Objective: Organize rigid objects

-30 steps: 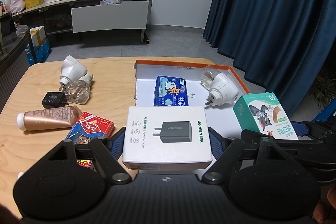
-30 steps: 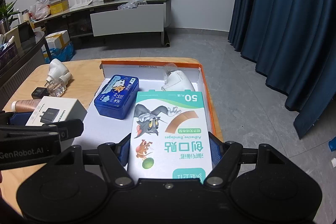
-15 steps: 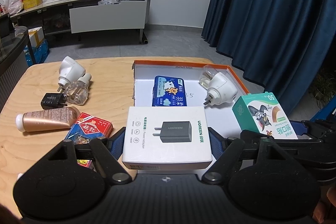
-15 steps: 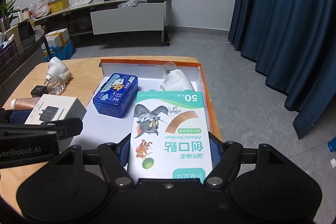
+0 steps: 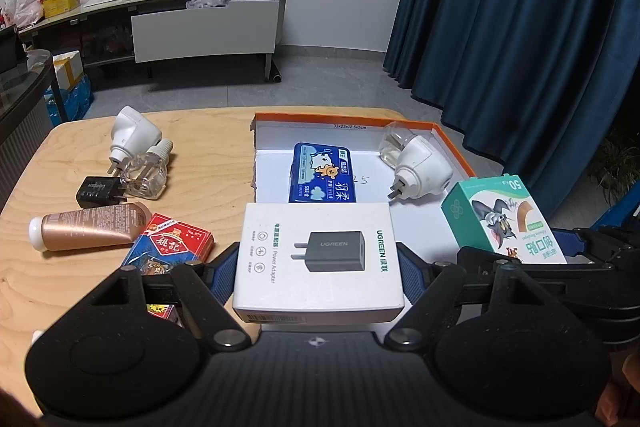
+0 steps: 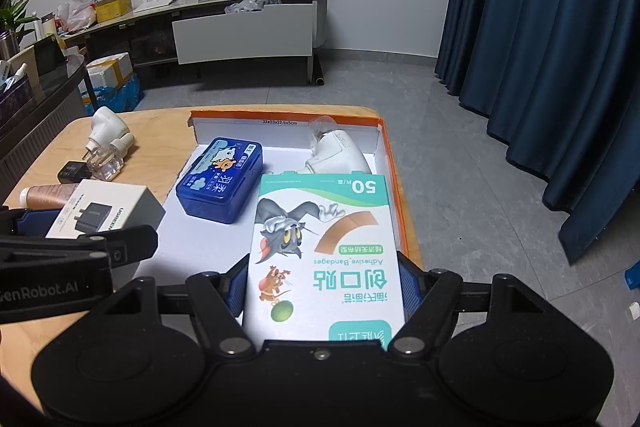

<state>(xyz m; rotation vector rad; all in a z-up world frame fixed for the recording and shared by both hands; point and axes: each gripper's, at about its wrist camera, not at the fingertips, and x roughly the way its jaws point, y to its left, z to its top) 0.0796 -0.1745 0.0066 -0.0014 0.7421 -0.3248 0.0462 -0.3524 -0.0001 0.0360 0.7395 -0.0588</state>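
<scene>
In the left wrist view, the left gripper [image 5: 318,267] is clenched on the white UGREEN charger box [image 5: 318,255] at the lower centre of the frame, above the near edge of the orange-rimmed tray [image 5: 454,143]. The blue tissue case [image 5: 325,177] lies just behind it, so I think that a push forward could knock it. A playing card pack [image 5: 168,243] sits at the lower left, close to the left finger.

In the right wrist view, the right gripper [image 6: 322,287] grips the adhesive bandage box [image 6: 324,251] in the lower centre, over the tray's right part. The white plug-in device [image 6: 340,155] lies just behind the box. The left gripper reaches in from the left edge; both tools may collide if they lower together.
</scene>
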